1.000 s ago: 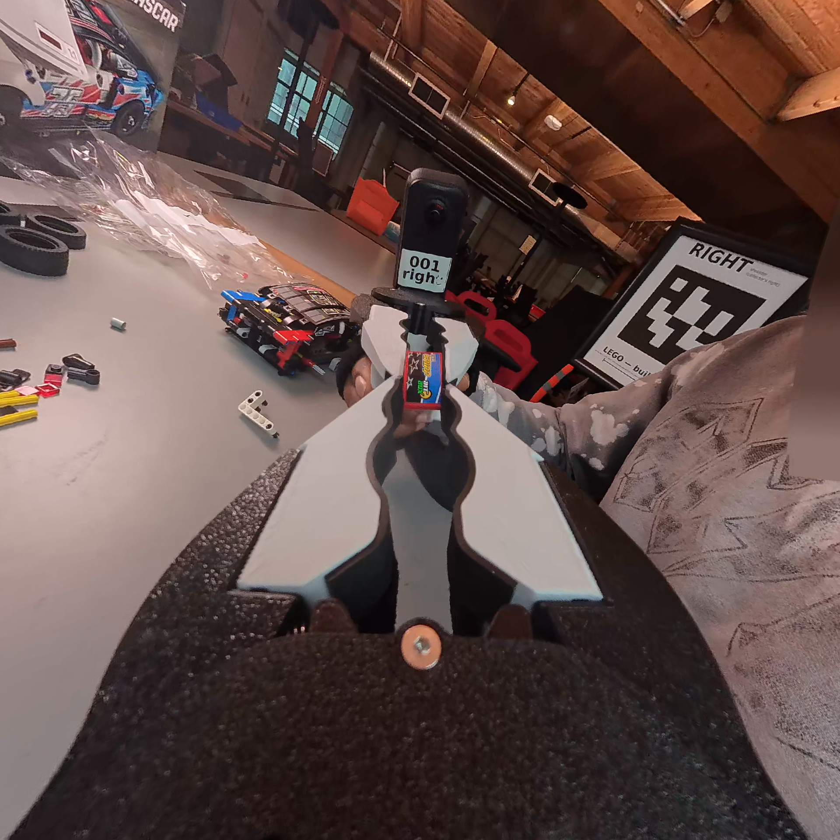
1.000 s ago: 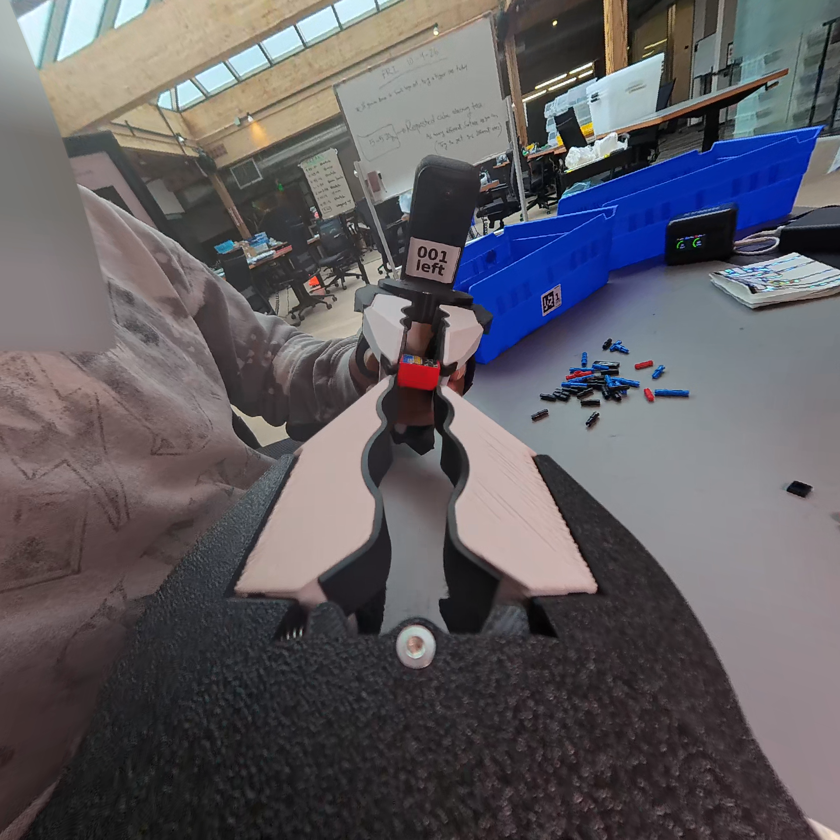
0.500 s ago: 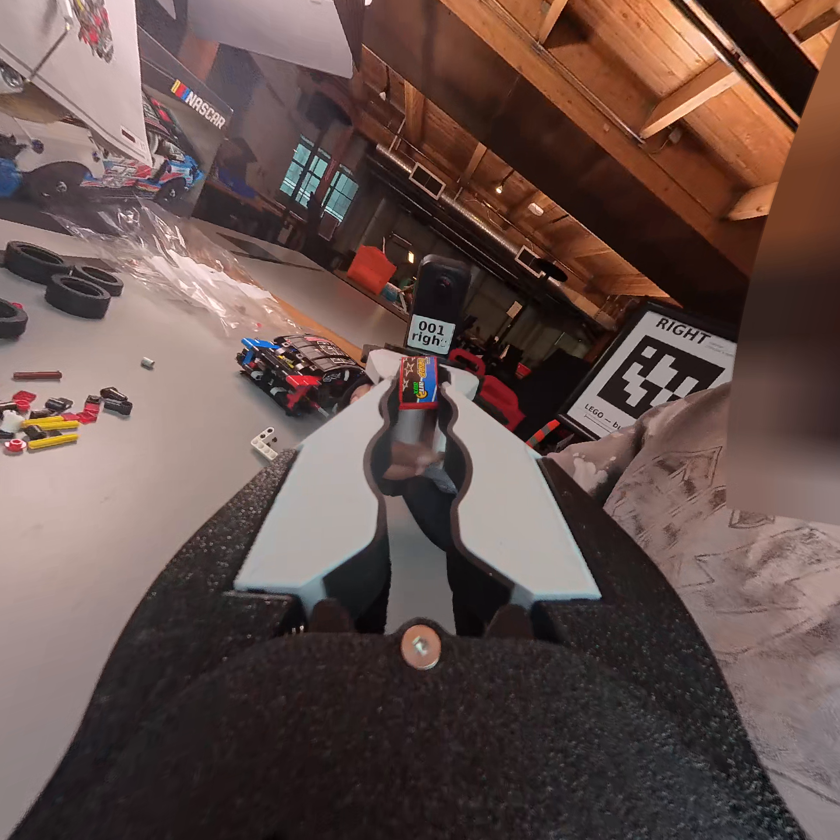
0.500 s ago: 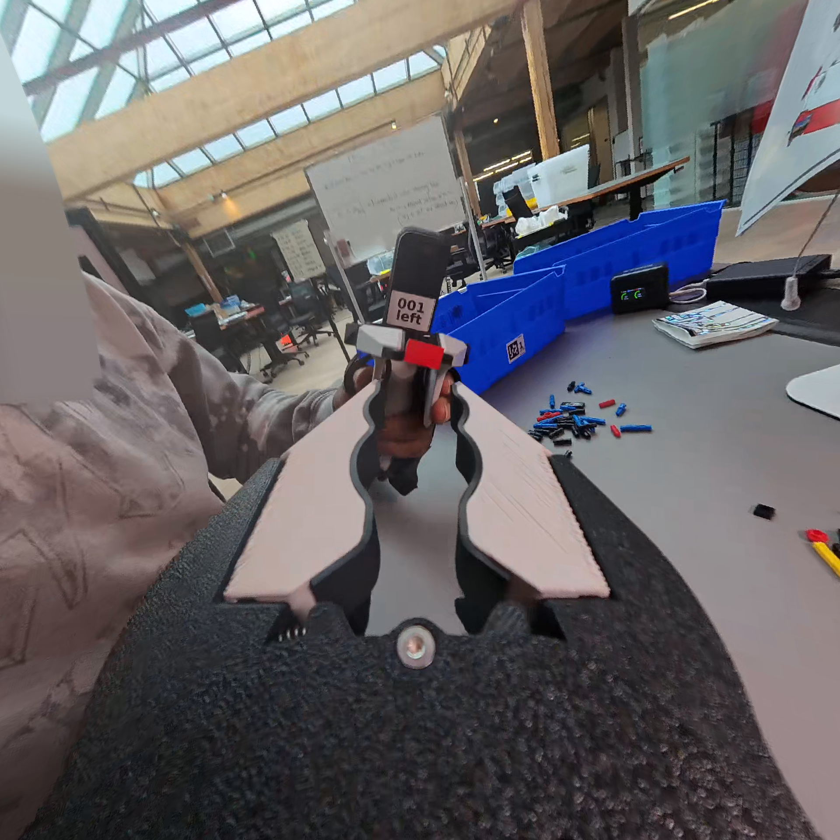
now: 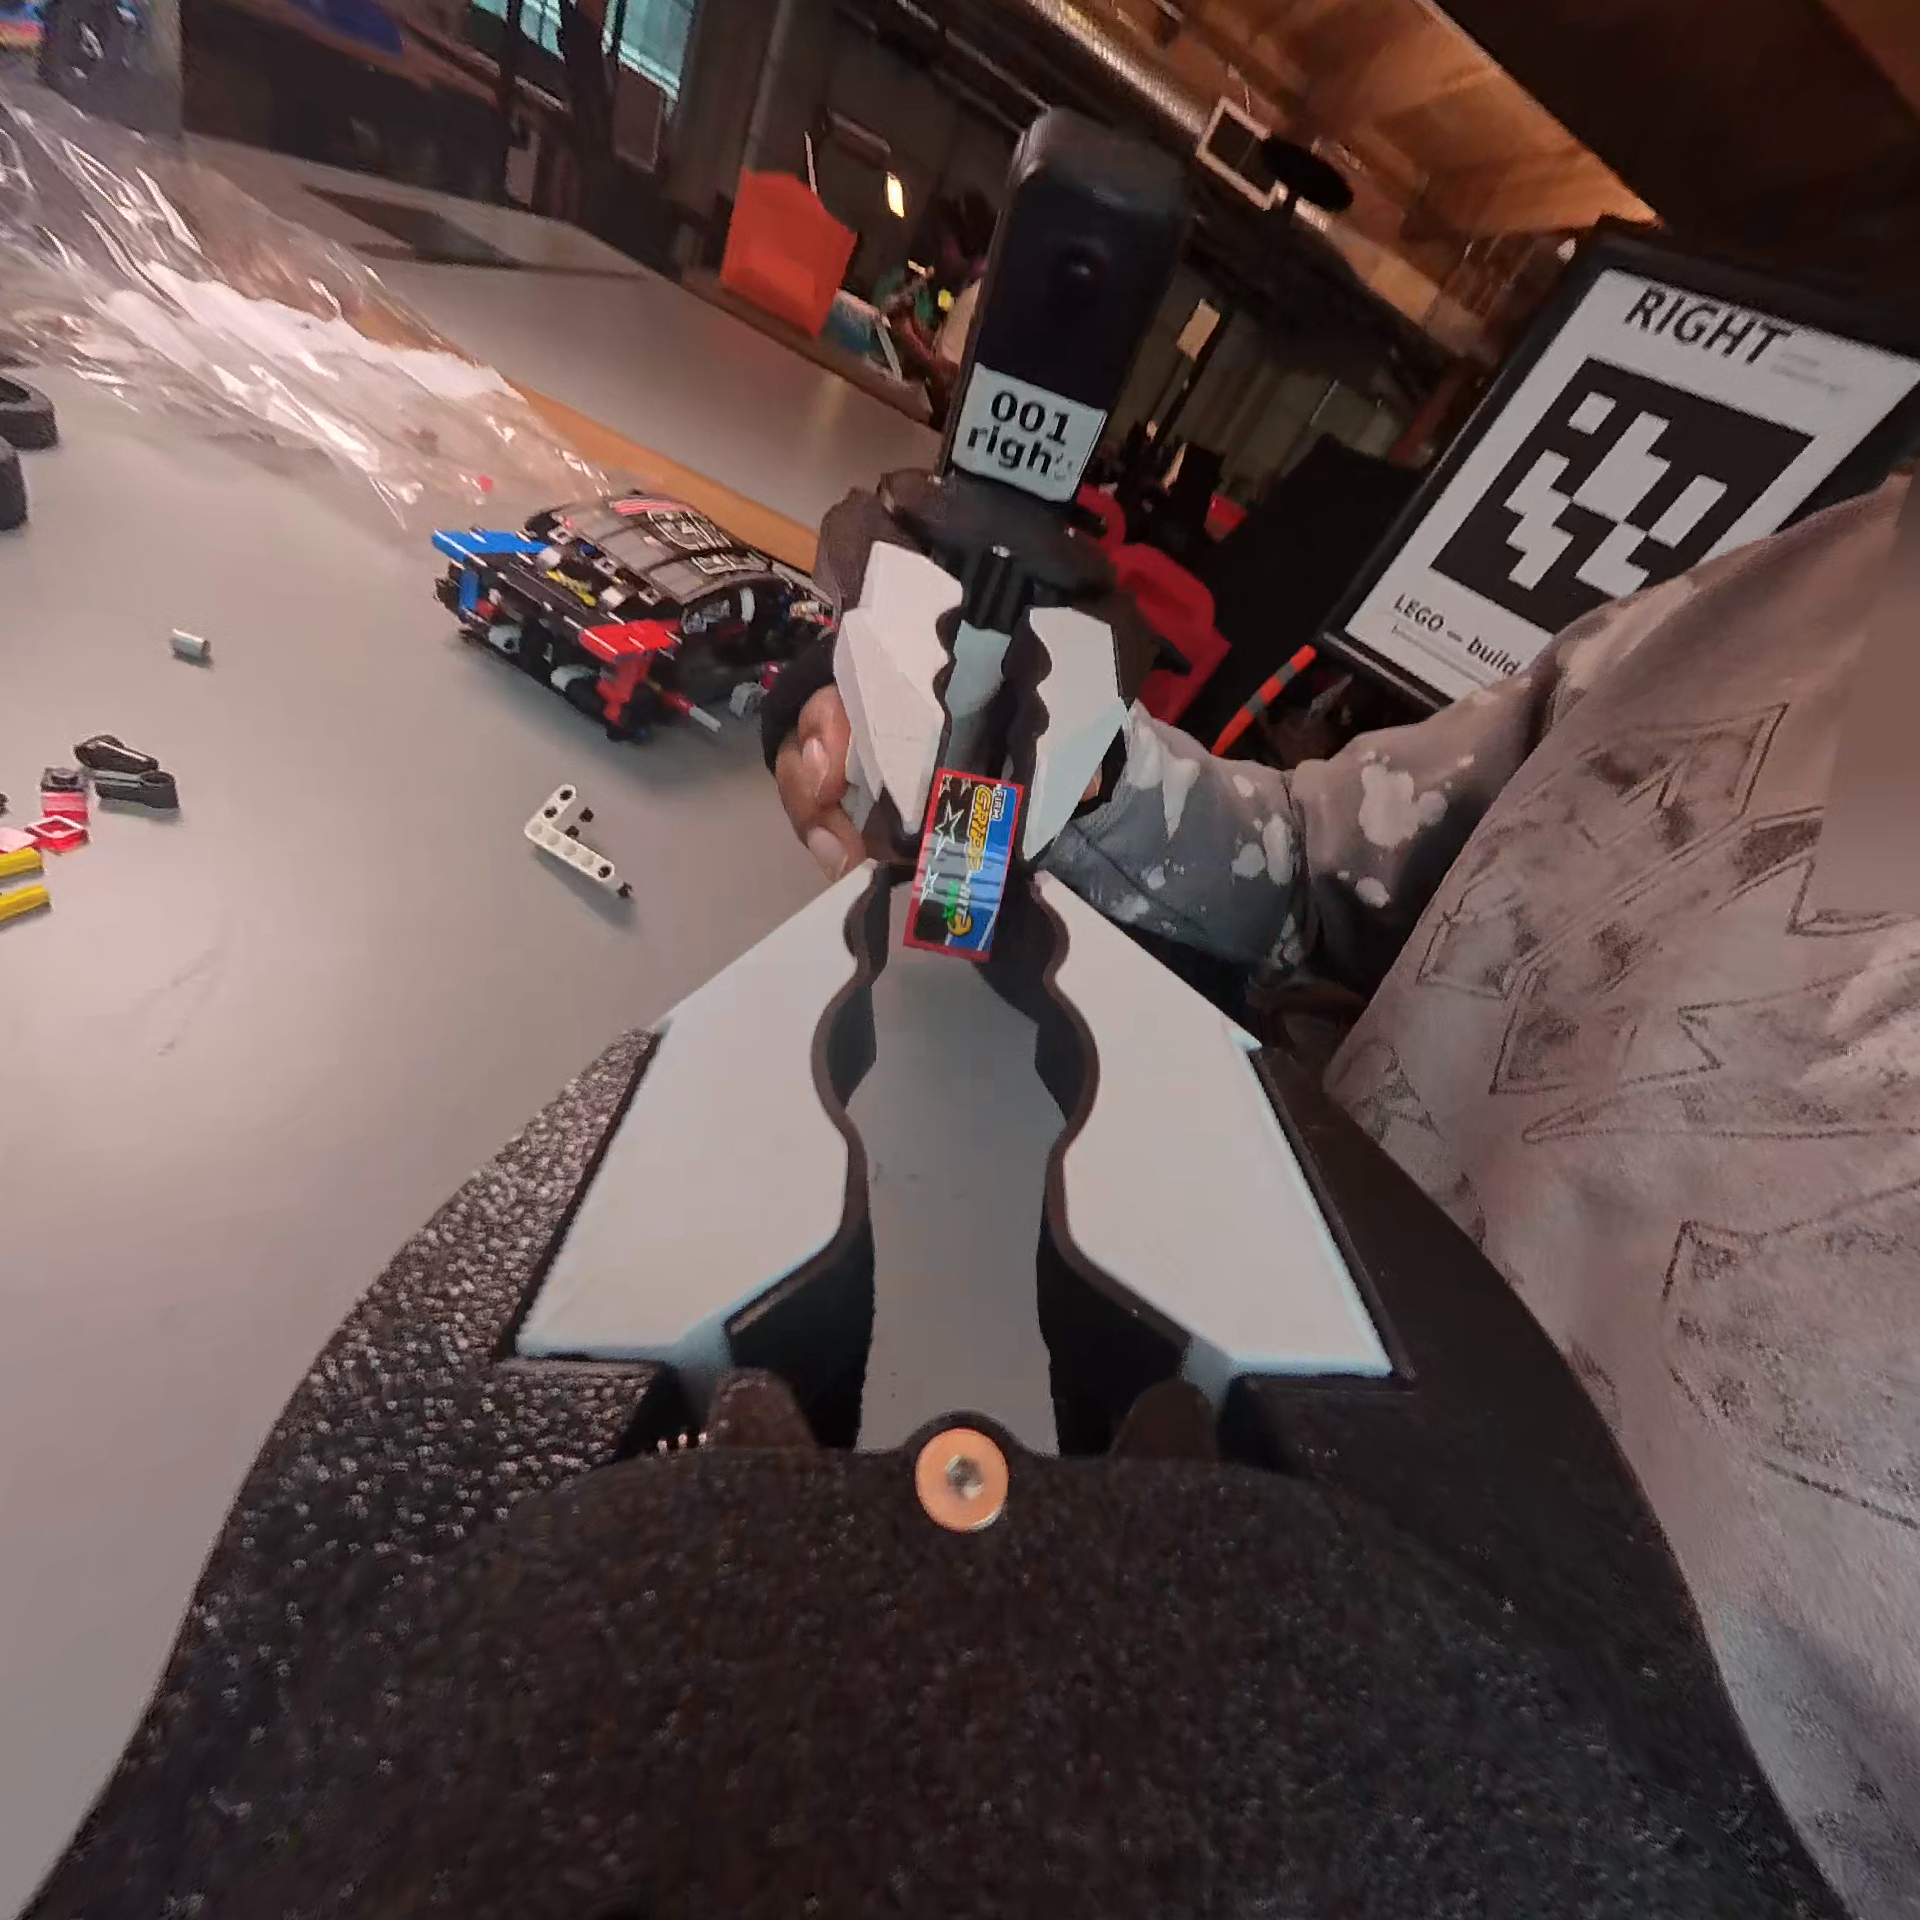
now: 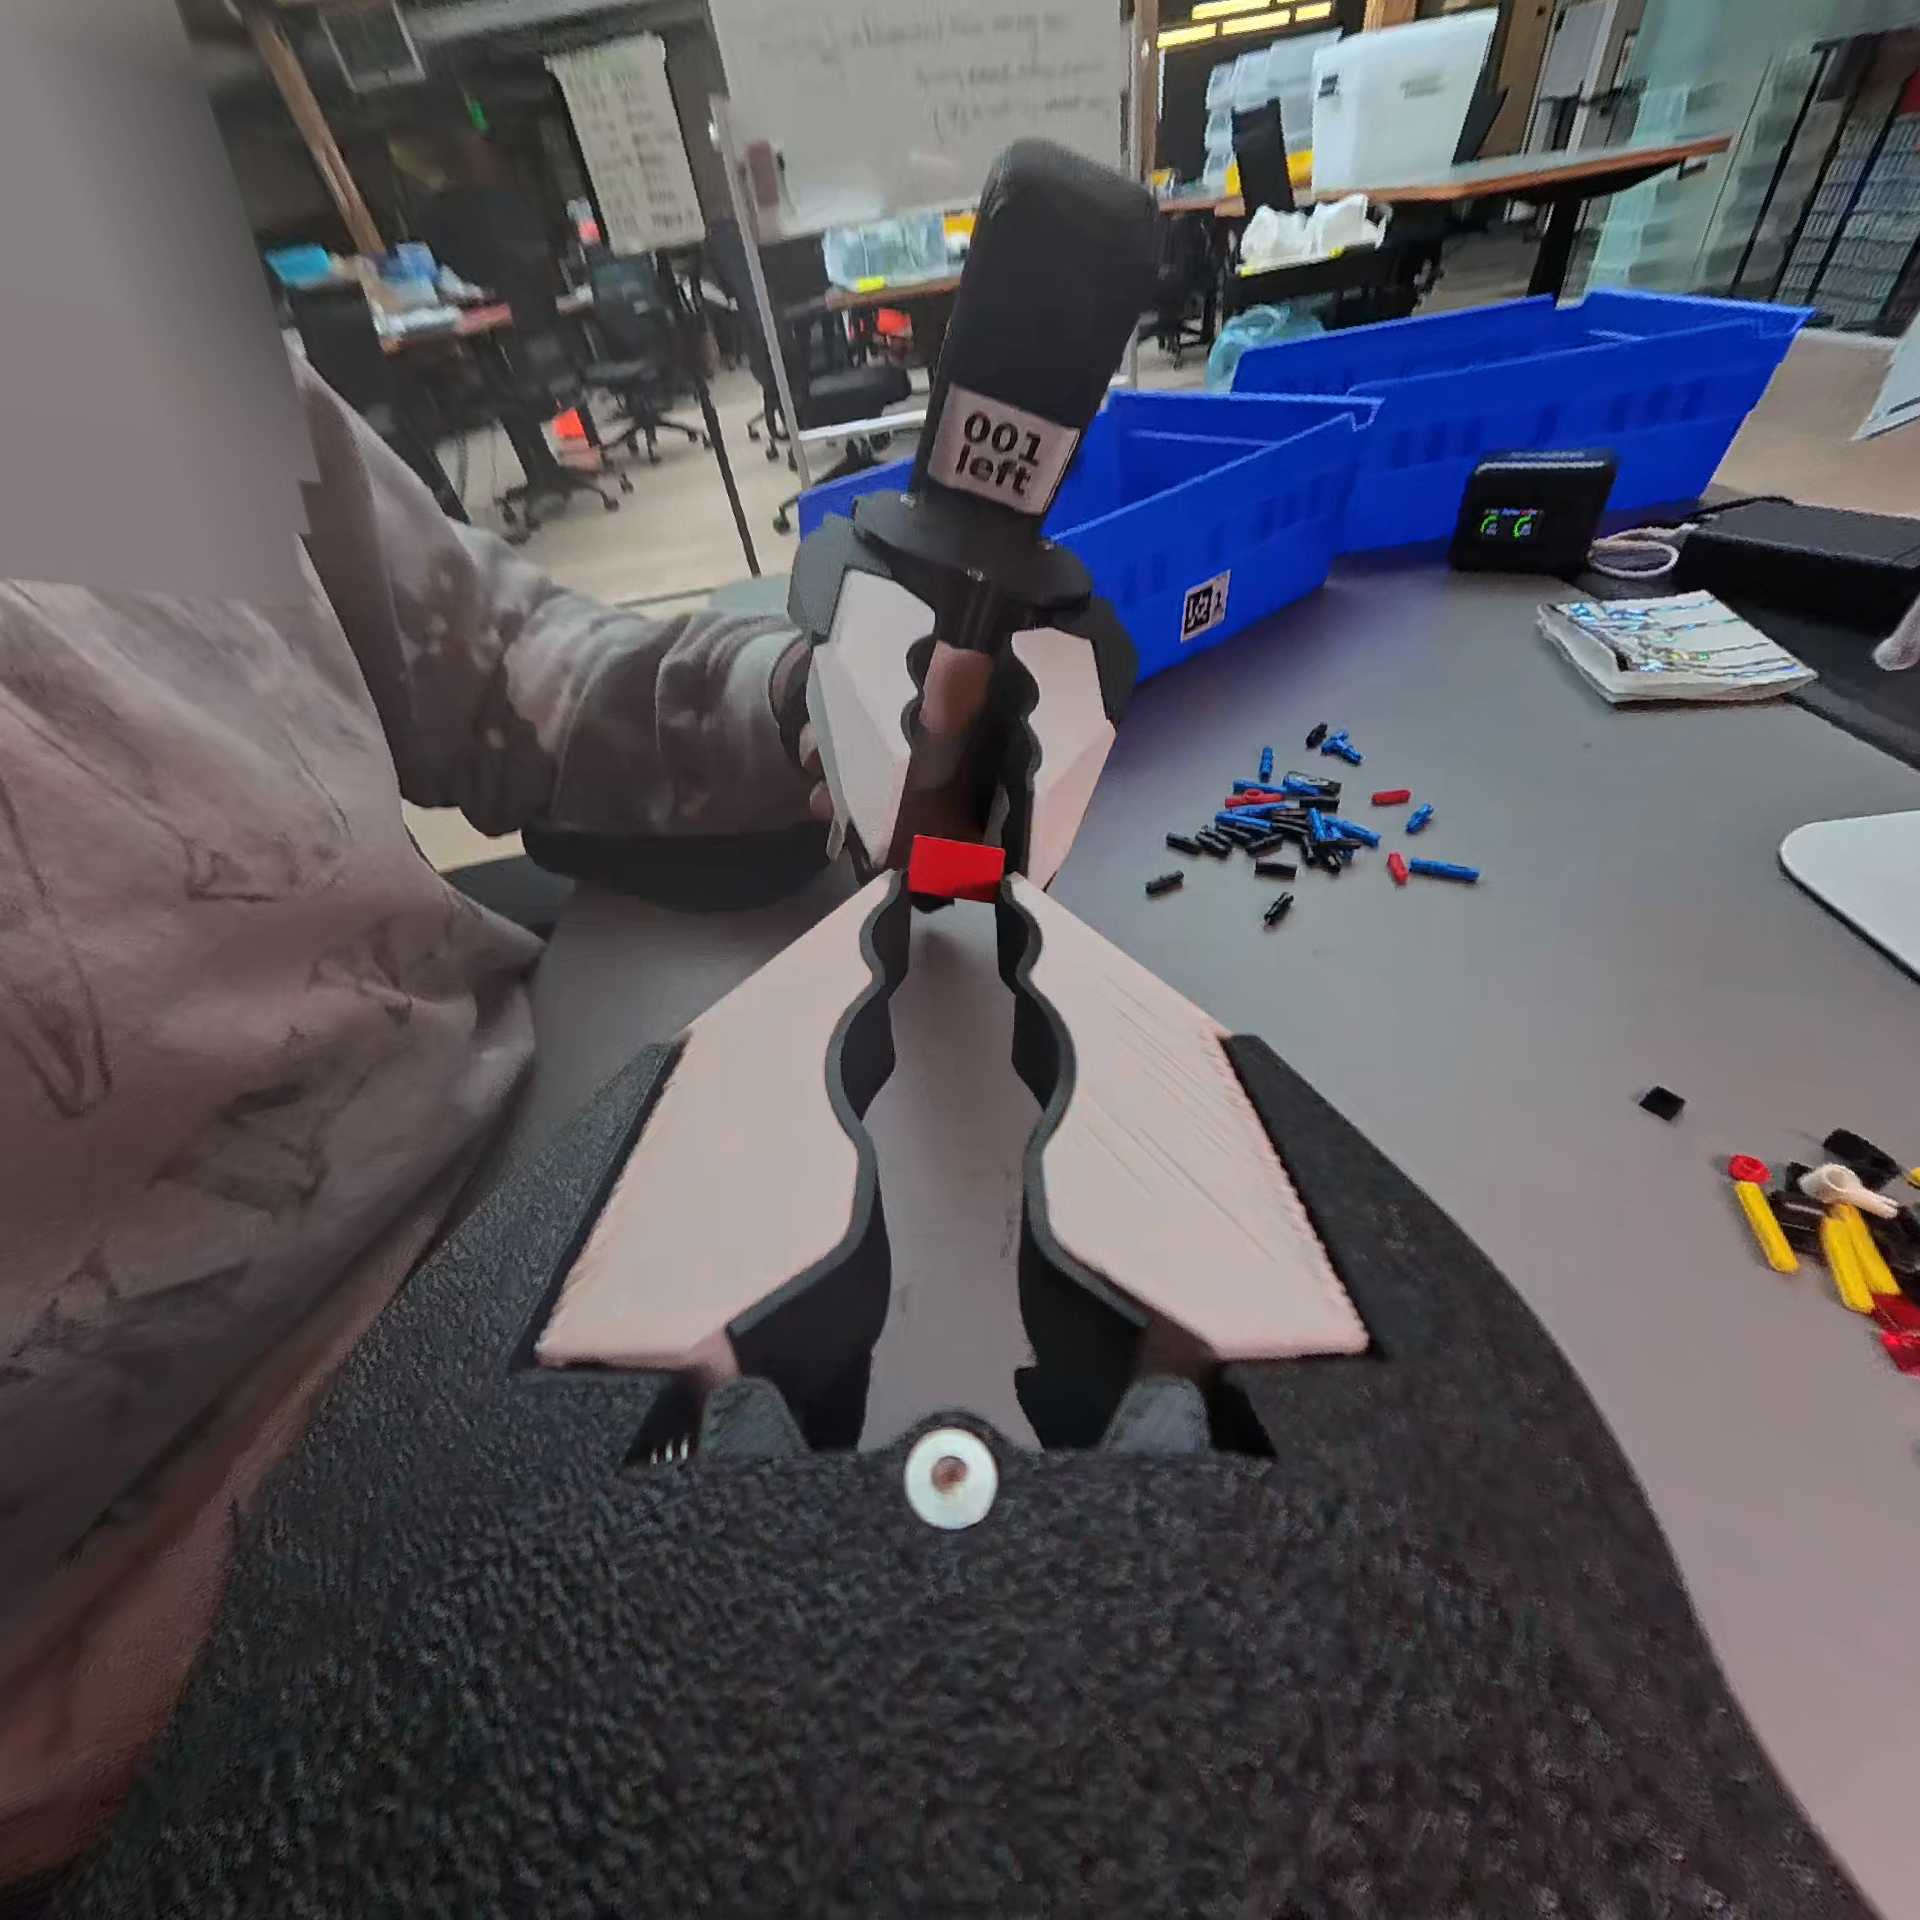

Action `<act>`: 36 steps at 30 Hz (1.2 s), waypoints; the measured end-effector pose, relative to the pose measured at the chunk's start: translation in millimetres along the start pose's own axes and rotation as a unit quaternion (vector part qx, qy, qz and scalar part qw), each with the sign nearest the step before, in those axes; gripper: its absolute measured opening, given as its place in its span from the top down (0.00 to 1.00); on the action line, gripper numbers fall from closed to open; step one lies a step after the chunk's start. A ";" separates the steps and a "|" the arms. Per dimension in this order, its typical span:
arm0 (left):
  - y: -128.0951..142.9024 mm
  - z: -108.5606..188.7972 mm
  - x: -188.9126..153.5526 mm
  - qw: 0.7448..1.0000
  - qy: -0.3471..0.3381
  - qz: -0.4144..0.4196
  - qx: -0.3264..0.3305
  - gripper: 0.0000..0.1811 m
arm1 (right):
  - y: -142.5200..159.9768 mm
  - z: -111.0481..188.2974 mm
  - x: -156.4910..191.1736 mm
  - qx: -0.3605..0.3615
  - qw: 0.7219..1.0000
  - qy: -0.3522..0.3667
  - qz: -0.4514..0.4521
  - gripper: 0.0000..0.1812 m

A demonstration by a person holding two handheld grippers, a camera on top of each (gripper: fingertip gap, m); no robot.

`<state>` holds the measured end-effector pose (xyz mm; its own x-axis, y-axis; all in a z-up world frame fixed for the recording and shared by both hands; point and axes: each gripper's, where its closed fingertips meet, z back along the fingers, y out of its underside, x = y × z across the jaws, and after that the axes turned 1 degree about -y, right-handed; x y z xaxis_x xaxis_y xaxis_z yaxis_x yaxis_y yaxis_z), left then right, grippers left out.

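Left gripper (image 5: 961,883): closed on a red tile (image 5: 958,875) bearing a sticker, centre frame.
Right gripper (image 6: 951,883): apparently pinching the same tile (image 6: 956,869) too.
Toy car (image 5: 623,603): seen upper left on grey table (image 5: 260,1039).

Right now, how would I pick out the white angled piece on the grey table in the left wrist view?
Start from the dark, partly built toy car with blue and red trim on the grey tabletop. Nearer the camera lies a small white L-shaped beam with a row of holes. It lies alone, apart from the black, red and yellow pieces at the left edge, and is the only white, bent part.
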<state>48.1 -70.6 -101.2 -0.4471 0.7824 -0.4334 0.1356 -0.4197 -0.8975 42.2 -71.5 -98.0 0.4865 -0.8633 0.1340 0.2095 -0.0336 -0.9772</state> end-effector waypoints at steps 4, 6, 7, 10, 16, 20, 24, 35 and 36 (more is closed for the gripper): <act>14.7 -3.4 -2.7 0.999 0.005 -0.018 0.044 0.89 | 10.9 -1.5 5.2 0.039 0.999 0.001 0.022 0.91; 9.2 -2.4 -7.3 0.999 0.024 -0.006 0.027 0.91 | 1.7 -0.3 8.3 0.009 1.000 -0.014 0.004 0.91; 4.4 -1.5 -9.9 0.999 0.039 0.009 0.011 0.92 | -4.6 0.1 8.7 -0.012 1.000 -0.021 -0.013 0.91; -4.2 -1.3 -14.9 0.996 0.071 0.047 -0.032 0.92 | -14.6 0.7 9.8 -0.056 0.996 -0.042 -0.051 0.91; -16.8 -2.3 -5.7 0.994 0.031 0.039 -0.095 0.92 | -28.1 -3.4 -5.1 -0.144 0.976 -0.043 -0.161 0.91; -13.8 -2.7 -3.1 0.997 0.006 0.013 -0.075 0.92 | -26.2 -7.8 -5.5 -0.140 0.980 -0.029 -0.139 0.91; -8.2 -5.0 -2.1 0.998 -0.019 -0.024 -0.047 0.92 | -22.2 -9.1 -2.4 -0.120 0.986 -0.023 -0.109 0.90; -15.7 4.6 -5.6 0.999 -0.011 -0.027 -0.043 0.88 | -20.6 -0.2 -3.2 -0.105 0.990 -0.025 -0.087 0.91; -17.8 6.4 -6.4 0.998 -0.008 -0.026 -0.048 0.88 | -20.0 0.3 -4.4 -0.103 0.991 -0.022 -0.086 0.91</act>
<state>42.9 -71.2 -82.0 -0.4694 0.7948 -0.3847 0.1948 -0.3318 -0.9230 36.2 -67.0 -79.0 0.4959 -0.8133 0.3045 0.1179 -0.2843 -0.9514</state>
